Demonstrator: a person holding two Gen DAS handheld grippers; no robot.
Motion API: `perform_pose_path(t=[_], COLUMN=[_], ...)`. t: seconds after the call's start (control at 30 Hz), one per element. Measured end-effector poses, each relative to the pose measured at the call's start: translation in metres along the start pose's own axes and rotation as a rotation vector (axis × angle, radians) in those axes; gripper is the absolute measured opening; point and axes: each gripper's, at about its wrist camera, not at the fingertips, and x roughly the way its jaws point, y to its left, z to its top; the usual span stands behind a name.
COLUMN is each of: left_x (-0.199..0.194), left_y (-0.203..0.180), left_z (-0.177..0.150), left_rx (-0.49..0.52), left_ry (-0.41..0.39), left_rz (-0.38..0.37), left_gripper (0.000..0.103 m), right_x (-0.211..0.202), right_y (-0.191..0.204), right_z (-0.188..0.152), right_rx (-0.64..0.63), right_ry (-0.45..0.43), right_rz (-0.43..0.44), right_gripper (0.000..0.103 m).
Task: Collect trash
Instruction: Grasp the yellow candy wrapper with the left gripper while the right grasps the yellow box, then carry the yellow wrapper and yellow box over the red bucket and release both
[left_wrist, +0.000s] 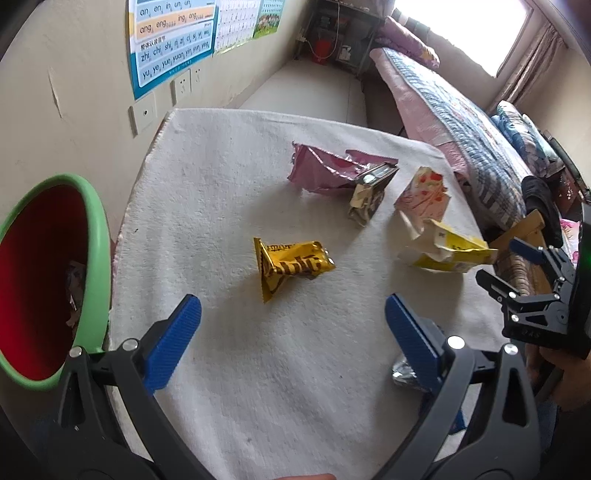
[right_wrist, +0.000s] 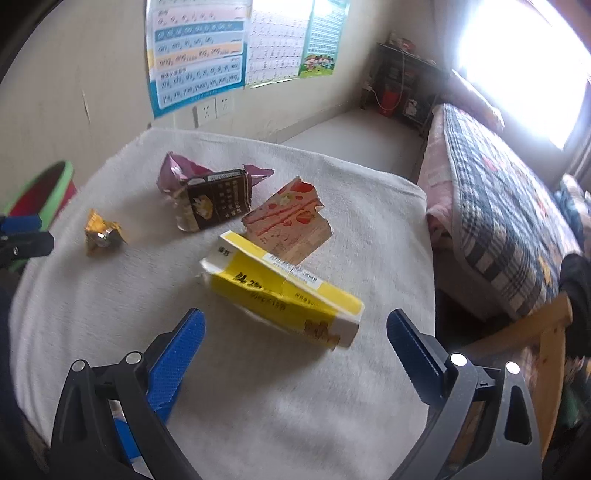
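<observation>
Both grippers spread wide, holding nothing, over the littered table.

Left gripper (left_wrist: 293, 317) hides part of a silver wrapper (left_wrist: 404, 373); ahead, a crumpled yellow snack wrapper (left_wrist: 291, 264) lies lengthwise left-right. Right gripper (right_wrist: 295, 332) faces a torn yellow carton (right_wrist: 284, 291) lying diagonally on the white-clothed table (right_wrist: 277, 406). Green-rimmed bin (left_wrist: 44, 280), cut off, stands left.

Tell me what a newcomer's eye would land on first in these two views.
The litter scattered on the white cloth stands out first: a yellow snack wrapper mid-table ahead of the open left gripper, and a crushed yellow carton lying between the jaws of the open right gripper. Behind them lie a pink foil bag and a torn strawberry-print pack. The green-rimmed red bin sits off the table's left edge.
</observation>
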Motion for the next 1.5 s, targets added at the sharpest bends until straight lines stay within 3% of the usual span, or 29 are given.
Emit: perform_pose_path(t=[0.43, 0.53, 0.6, 0.63, 0.7, 0.93, 1.1, 1.5], left_x=[0.058, 0.064, 0.067, 0.068, 0.067, 0.051, 0.037, 0.003], left_y=[0.006, 0.007, 0.007, 0.008, 0.007, 0.009, 0.002, -0.013], left_z=[0.015, 0.017, 0.016, 0.014, 0.011, -0.001, -0.004, -0.010], left_rx=[0.024, 0.008, 0.004, 0.001, 0.001, -0.005, 0.009, 0.036], left_ry=[0.068, 0.078, 0.094, 0.104, 0.106, 0.102, 0.090, 0.047], left_rz=[0.024, 0.015, 0.008, 0.004, -0.004, -0.025, -0.025, -0.047], left_gripper=[0.086, 0.066, 0.044, 0.040, 0.034, 0.030, 0.030, 0.030], right_x=[0.034, 0.039, 0.042, 0.043, 0.043, 0.030, 0.015, -0.032], right_y=[0.012, 0.013, 0.014, 0.014, 0.014, 0.012, 0.008, -0.002], right_z=[0.008, 0.011, 0.012, 0.013, 0.015, 0.018, 0.016, 0.009], right_rx=[-0.200, -0.218, -0.219, -0.220, -0.222, -0.195, -0.129, 0.115], right_ry=[0.004, 0.005, 0.015, 0.024, 0.022, 0.003, -0.004, -0.063], right_rz=[-0.069, -0.064, -0.049, -0.047, -0.046, -0.046, 0.000, 0.156], right_gripper=[0.082, 0.069, 0.055, 0.055, 0.041, 0.029, 0.022, 0.020])
